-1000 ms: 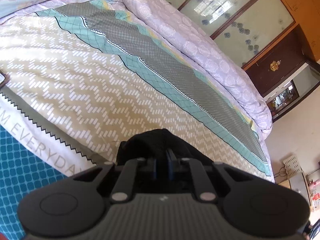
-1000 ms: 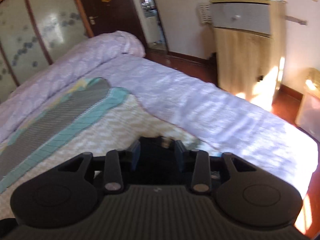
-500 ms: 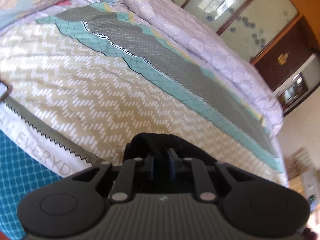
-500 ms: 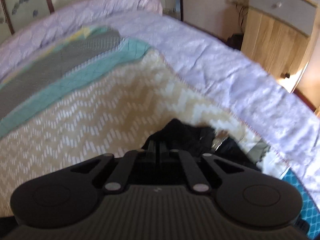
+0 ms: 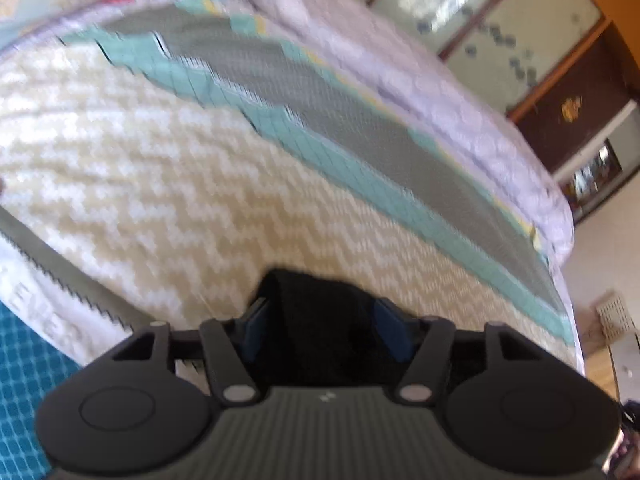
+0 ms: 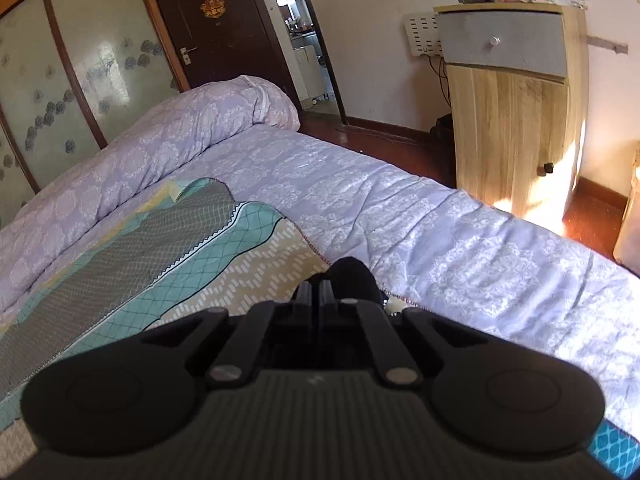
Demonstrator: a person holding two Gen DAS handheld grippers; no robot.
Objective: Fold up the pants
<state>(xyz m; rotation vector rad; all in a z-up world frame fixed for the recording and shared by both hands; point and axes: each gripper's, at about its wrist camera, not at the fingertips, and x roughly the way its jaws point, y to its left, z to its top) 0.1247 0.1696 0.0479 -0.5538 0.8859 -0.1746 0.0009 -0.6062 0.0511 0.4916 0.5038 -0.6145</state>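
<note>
The black pants [image 5: 320, 300] lie bunched on the patterned bedspread [image 5: 160, 200], just ahead of my left gripper [image 5: 324, 320]. Its jaws stand wide apart with the black cloth between the blue pads [image 5: 256, 324], not pinched. In the right wrist view my right gripper [image 6: 315, 292] is shut on a fold of the black pants [image 6: 354, 276], held just above the bedspread [image 6: 240, 272] near its edge. Most of the pants are hidden under both grippers. The left wrist view is blurred.
A rolled lilac quilt [image 6: 160, 148] lies along the far side of the bed, and a lilac sheet [image 6: 440, 240] covers its foot. A wooden cabinet [image 6: 516, 120] stands to the right, by a dark door [image 6: 224, 32]. A glass-panelled wardrobe [image 5: 480, 20] stands behind.
My left gripper has opened and let go of the pants. My right gripper closed on the pants half a second ago and has since lifted and tilted up.
</note>
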